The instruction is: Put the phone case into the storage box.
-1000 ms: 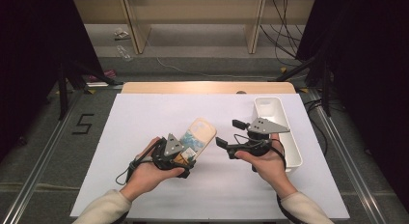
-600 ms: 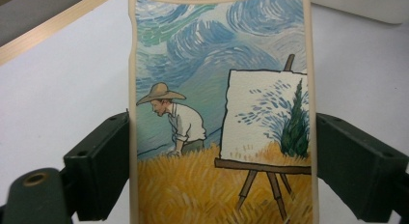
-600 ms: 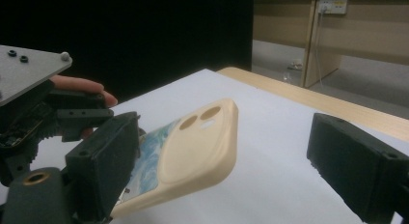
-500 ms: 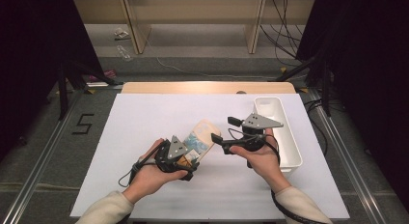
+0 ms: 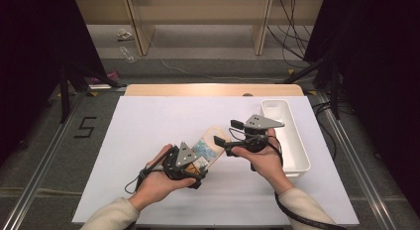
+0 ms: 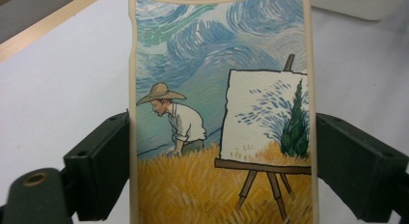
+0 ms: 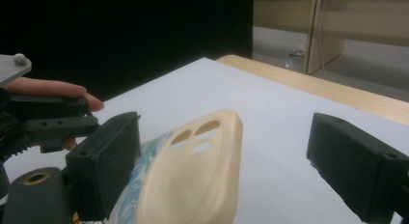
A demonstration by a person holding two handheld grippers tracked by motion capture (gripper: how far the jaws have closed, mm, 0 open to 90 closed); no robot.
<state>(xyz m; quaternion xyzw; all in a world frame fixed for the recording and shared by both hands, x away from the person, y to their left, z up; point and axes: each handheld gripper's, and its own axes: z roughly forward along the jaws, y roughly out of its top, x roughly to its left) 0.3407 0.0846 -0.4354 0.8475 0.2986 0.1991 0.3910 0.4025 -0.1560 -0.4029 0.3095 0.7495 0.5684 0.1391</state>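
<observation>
While pinched by its long edges in the left tongs (image 5: 198,163), phone case (image 6: 219,103) juts forward above tabletop (image 5: 163,121), its camera end between spread right tongs (image 5: 224,133), untouched. Probably light, rubbery, bendy; best gripped across stiffer rims, not the thin back.

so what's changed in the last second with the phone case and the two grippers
The right gripper moved in from beside the white tray toward the phone case, so its open fingers now flank the case's camera end without pressing it. The left gripper shifted slightly toward the middle, carrying the case. Unchanged: the left fingers clamp the case's sides, and the tray is where it was.
</observation>
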